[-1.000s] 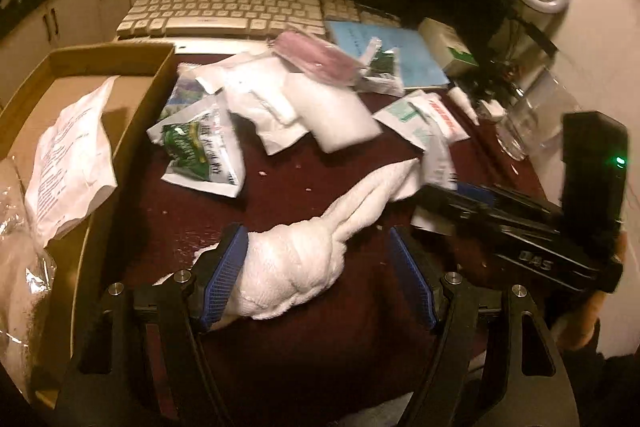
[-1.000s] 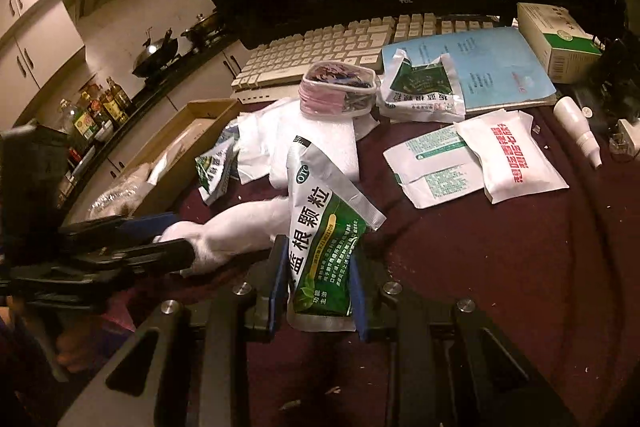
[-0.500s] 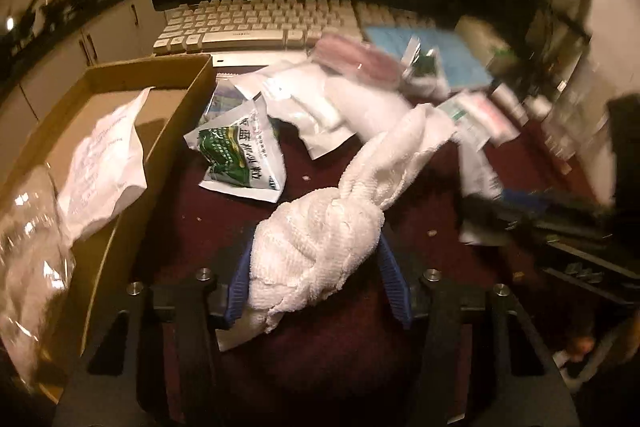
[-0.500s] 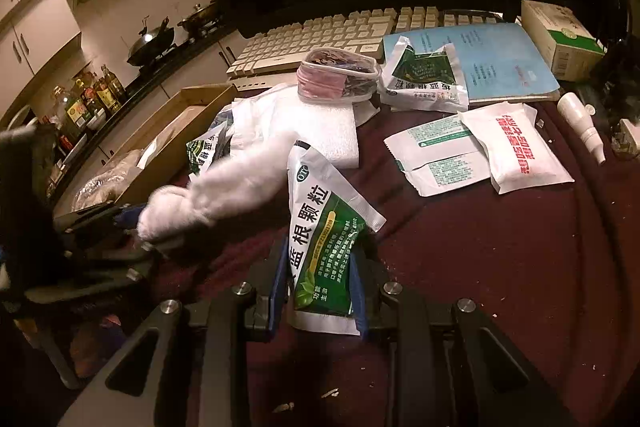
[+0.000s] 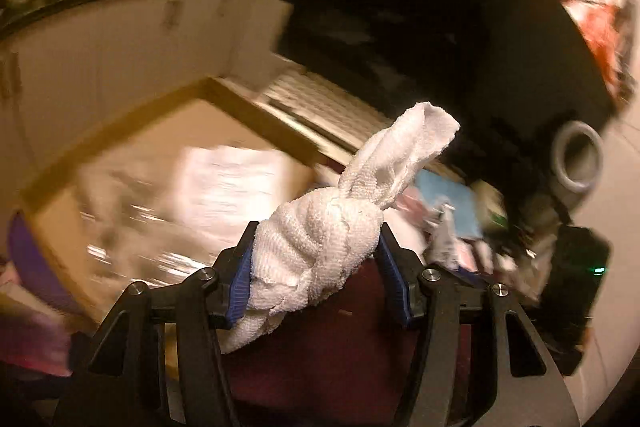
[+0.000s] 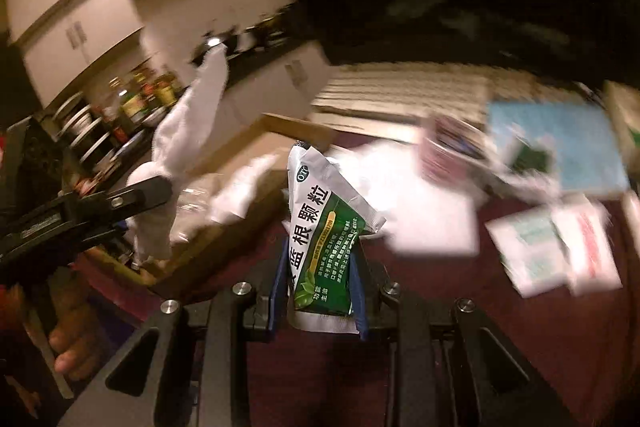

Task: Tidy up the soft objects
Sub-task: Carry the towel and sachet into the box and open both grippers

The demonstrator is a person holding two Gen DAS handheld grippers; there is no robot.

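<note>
My left gripper (image 5: 320,263) is shut on a knotted white towel (image 5: 324,247), held in the air with its loose tail pointing up and to the right. From the right wrist view the same towel (image 6: 180,131) sticks up from the left gripper (image 6: 132,199) at the left, above a hand. My right gripper (image 6: 318,291) is shut on a green and white sachet (image 6: 324,243) that stands upright between its blue pads. A cardboard box (image 5: 132,155) lies beyond the towel, and its near corner (image 6: 296,131) shows just behind the sachet.
Both views are blurred. On the dark red table (image 6: 520,339) lie white packets (image 6: 556,247), a white pad (image 6: 420,203), a blue booklet (image 6: 560,143) and a pink pouch (image 6: 444,147). A keyboard (image 6: 400,87) and a dark monitor (image 5: 440,27) stand behind. Kitchen cabinets fill the left.
Both grippers have lifted off the table and swung left toward the cardboard box. The left gripper closed on the towel, raised it and rolled. The sachet stays gripped.
</note>
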